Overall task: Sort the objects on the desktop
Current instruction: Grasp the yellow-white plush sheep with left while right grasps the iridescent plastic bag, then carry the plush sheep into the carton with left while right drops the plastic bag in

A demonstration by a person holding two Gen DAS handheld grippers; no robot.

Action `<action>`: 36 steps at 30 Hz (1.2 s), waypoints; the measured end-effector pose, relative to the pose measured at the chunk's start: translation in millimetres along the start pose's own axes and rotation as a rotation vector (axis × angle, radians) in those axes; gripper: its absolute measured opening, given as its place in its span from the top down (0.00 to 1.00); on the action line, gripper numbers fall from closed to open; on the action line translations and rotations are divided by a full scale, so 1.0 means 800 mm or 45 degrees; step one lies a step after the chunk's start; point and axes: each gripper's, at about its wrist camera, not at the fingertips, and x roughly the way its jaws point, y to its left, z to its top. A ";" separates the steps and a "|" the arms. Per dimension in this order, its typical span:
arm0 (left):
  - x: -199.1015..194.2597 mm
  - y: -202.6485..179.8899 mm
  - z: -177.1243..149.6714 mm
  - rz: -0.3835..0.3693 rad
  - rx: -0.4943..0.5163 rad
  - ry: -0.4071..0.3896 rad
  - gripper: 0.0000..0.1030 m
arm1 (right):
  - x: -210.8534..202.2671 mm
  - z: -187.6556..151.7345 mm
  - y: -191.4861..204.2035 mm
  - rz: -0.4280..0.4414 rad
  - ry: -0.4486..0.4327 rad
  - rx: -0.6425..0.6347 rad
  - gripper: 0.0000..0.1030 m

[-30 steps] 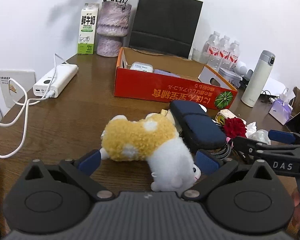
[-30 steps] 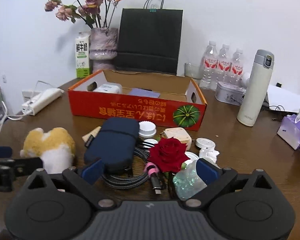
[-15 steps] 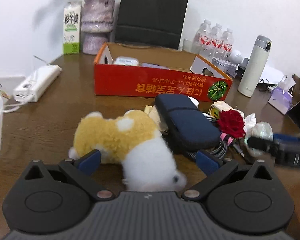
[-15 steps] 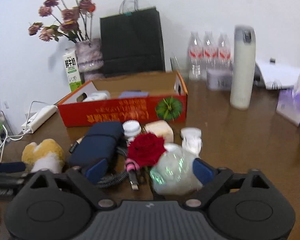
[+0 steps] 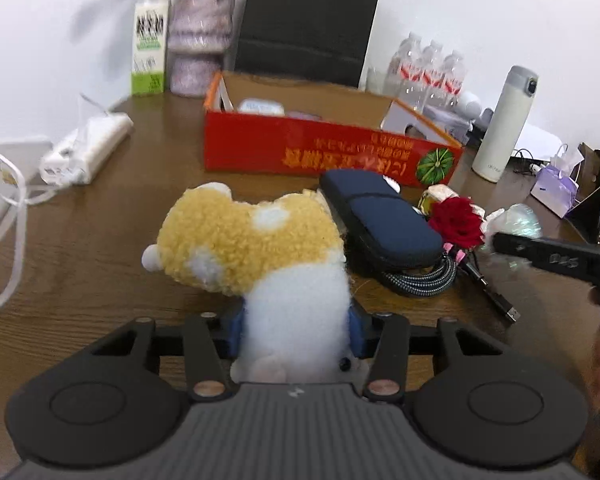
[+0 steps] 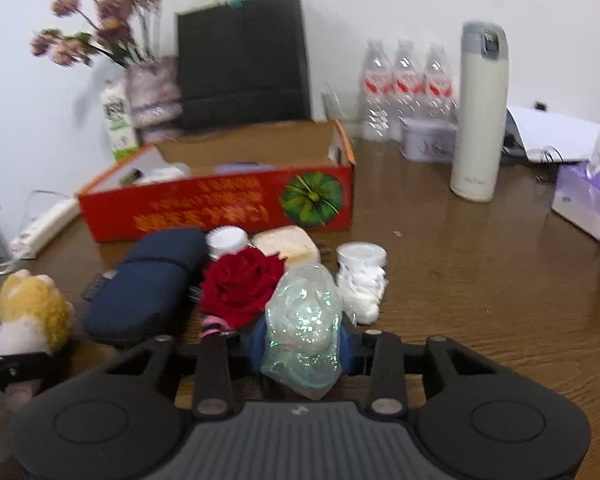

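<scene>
A yellow and white plush toy (image 5: 256, 252) lies on the brown table, and my left gripper (image 5: 296, 330) is closing on its white end, the blue pads pressing into the fur. My right gripper (image 6: 302, 340) is closing around a clear glittery ball (image 6: 304, 324), both blue pads touching its sides. Beside it lie a red rose (image 6: 242, 284), a navy pouch (image 6: 148, 284), a small white jar (image 6: 360, 258) and a coiled braided cable (image 5: 424, 276). The red cardboard box (image 6: 220, 208) stands open behind them. The plush toy (image 6: 30, 316) also shows at the left of the right wrist view.
A black paper bag (image 6: 242, 60), a vase of flowers (image 6: 152, 88), a milk carton (image 5: 150, 44), water bottles (image 6: 404, 88) and a white flask (image 6: 478, 116) line the back. A power strip (image 5: 86, 150) with white cables sits left; a purple tissue pack (image 6: 584, 200) lies right.
Both grippers have gone from wide open to closed in on their objects: the left on the plush toy's white end, the right on the glittery ball. The right one first moved in over the ball.
</scene>
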 end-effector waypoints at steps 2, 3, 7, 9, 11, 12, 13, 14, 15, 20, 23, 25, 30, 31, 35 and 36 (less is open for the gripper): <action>-0.012 0.000 -0.003 0.024 0.017 -0.030 0.53 | -0.031 0.000 0.003 -0.012 -0.058 -0.033 0.68; -0.016 0.001 -0.003 0.026 0.018 -0.034 0.53 | -0.046 0.001 0.004 -0.008 -0.084 -0.035 0.68; -0.025 0.004 -0.002 0.006 -0.005 -0.047 0.53 | -0.090 0.000 0.012 0.142 -0.112 -0.043 0.68; -0.025 0.002 -0.001 0.006 -0.017 -0.037 0.52 | -0.096 -0.005 0.023 0.220 -0.095 -0.053 0.68; -0.024 0.004 -0.002 -0.014 -0.037 -0.013 0.52 | -0.094 -0.012 0.038 0.270 -0.083 -0.081 0.68; -0.025 0.003 -0.003 -0.021 -0.041 -0.011 0.52 | -0.091 -0.016 0.045 0.276 -0.078 -0.093 0.68; -0.028 0.003 -0.003 -0.023 -0.034 -0.020 0.52 | -0.090 -0.018 0.053 0.290 -0.073 -0.099 0.68; -0.031 0.002 -0.002 -0.020 -0.027 -0.033 0.52 | -0.089 -0.019 0.057 0.313 -0.071 -0.099 0.68; -0.034 0.001 0.001 -0.014 -0.024 -0.048 0.52 | -0.089 -0.020 0.059 0.337 -0.076 -0.096 0.68; -0.020 -0.002 0.059 -0.055 -0.043 -0.099 0.52 | -0.077 0.012 0.055 0.293 -0.122 -0.058 0.67; 0.009 -0.013 0.128 -0.121 -0.002 -0.129 0.52 | -0.054 0.064 0.040 0.250 -0.176 -0.042 0.67; 0.041 -0.020 0.184 -0.138 0.002 -0.112 0.52 | -0.033 0.103 0.033 0.217 -0.207 -0.065 0.67; 0.153 -0.021 0.304 -0.105 0.000 -0.012 0.52 | 0.081 0.208 0.007 0.142 -0.132 -0.066 0.67; 0.184 -0.016 0.320 -0.087 -0.022 0.037 0.52 | 0.116 0.228 0.001 0.140 -0.049 -0.037 0.67; 0.290 -0.008 0.342 -0.020 -0.112 0.214 0.52 | 0.222 0.269 0.005 0.069 0.102 -0.115 0.67; 0.311 -0.013 0.340 0.021 -0.081 0.245 0.52 | 0.246 0.274 0.007 0.062 0.135 -0.120 0.67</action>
